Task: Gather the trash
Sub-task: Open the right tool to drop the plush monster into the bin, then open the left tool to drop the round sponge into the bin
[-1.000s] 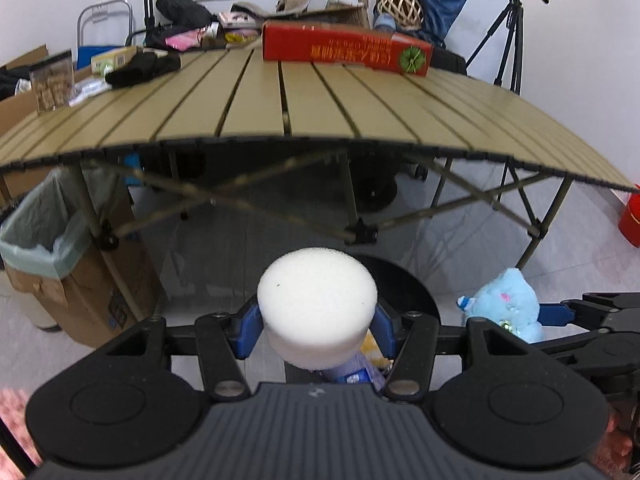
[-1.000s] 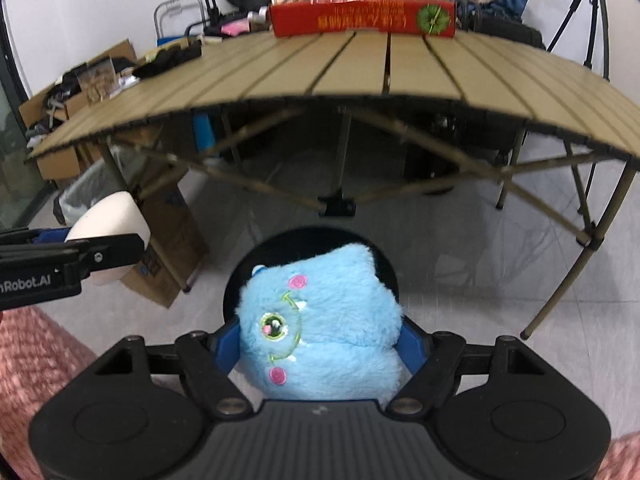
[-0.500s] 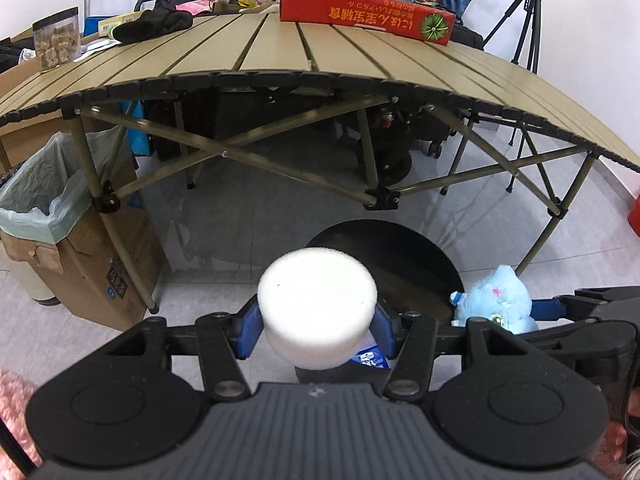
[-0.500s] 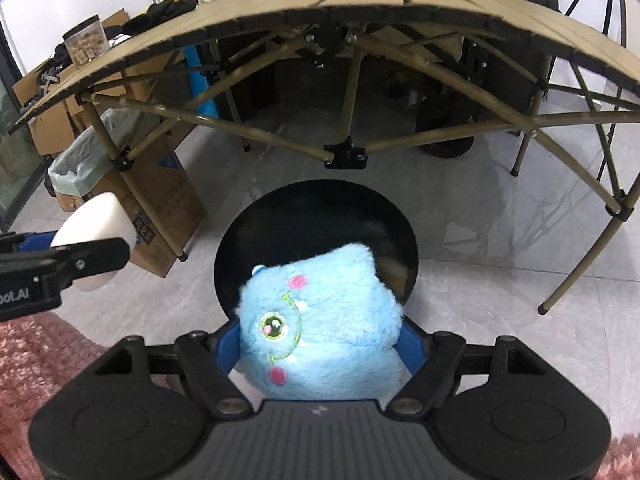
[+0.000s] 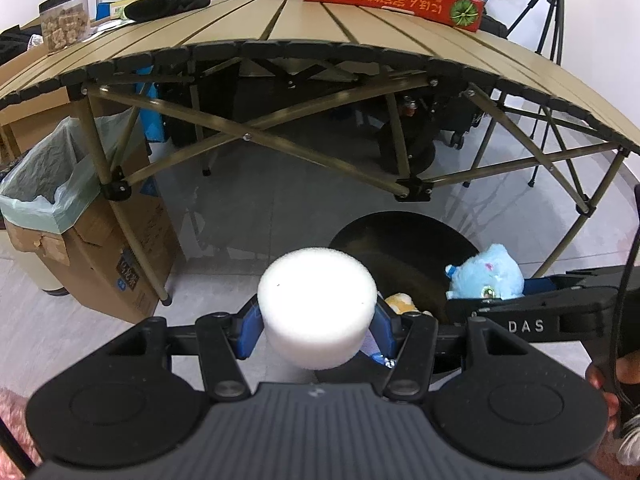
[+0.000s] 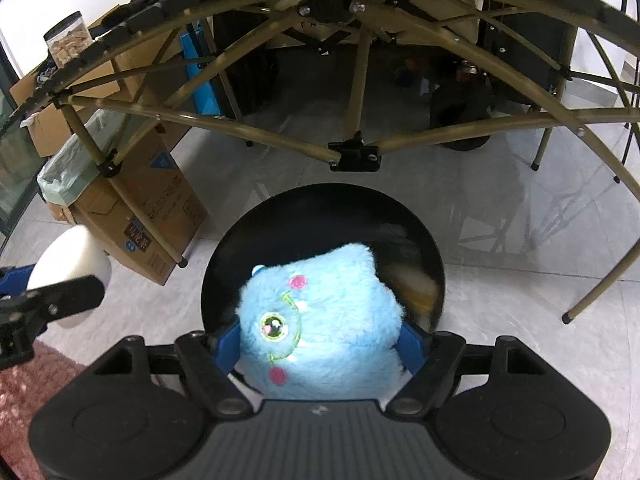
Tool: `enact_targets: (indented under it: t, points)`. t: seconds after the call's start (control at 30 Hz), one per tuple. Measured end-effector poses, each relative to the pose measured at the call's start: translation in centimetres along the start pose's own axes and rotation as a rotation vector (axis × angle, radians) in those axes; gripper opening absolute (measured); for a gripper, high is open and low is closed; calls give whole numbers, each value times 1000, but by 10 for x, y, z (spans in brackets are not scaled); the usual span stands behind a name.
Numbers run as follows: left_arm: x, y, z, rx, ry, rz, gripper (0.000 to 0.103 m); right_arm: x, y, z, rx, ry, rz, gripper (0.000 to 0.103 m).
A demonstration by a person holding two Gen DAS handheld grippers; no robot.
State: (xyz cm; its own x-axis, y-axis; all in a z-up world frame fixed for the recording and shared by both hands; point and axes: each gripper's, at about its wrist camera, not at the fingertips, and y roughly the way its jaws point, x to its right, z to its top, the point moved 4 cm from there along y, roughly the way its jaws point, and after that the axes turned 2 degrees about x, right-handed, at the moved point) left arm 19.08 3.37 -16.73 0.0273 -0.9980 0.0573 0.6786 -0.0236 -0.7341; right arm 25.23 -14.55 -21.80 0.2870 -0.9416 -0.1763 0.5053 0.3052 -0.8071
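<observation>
My left gripper clamps one white foam puck, centre frame. My right gripper squeezes one blue plush toy over the single round black bin (lower centre), below one folding table.

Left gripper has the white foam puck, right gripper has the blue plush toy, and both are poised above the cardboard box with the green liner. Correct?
Not quite. The grips are as you say: left gripper on the white foam puck, right gripper on the blue plush toy. But the right wrist view shows the toy over the round black bin, not the cardboard box.
</observation>
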Motion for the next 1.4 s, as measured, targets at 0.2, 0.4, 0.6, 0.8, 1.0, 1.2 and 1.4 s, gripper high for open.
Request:
enact_targets:
  t: [0.2,0.4,0.6,0.8,1.0,1.2,1.4]
  points:
    - [-5,10,4,-13,-13,9,56,-3,19,12,-1,-19,-3,76]
    - [-8,17,3,-31,-22,10,56,-3,38,22,-8,-23,-9,79]
    - [-12,21,2,-46,-38,6,56,-4,44,24,-1,-46,-34,102]
    - [-10,22,2,-51,-36,4,56,0,43,23,-1,-73,-78,103]
    - [-2,28,3,-65,-17,-7,56,16,36,21,14,-54,-115,103]
    - [21,39,6,-78,29,-33,56,42,23,19,36,3,-155,103]
    - [50,48,10,-86,84,-65,56,70,1,21,77,81,-179,103]
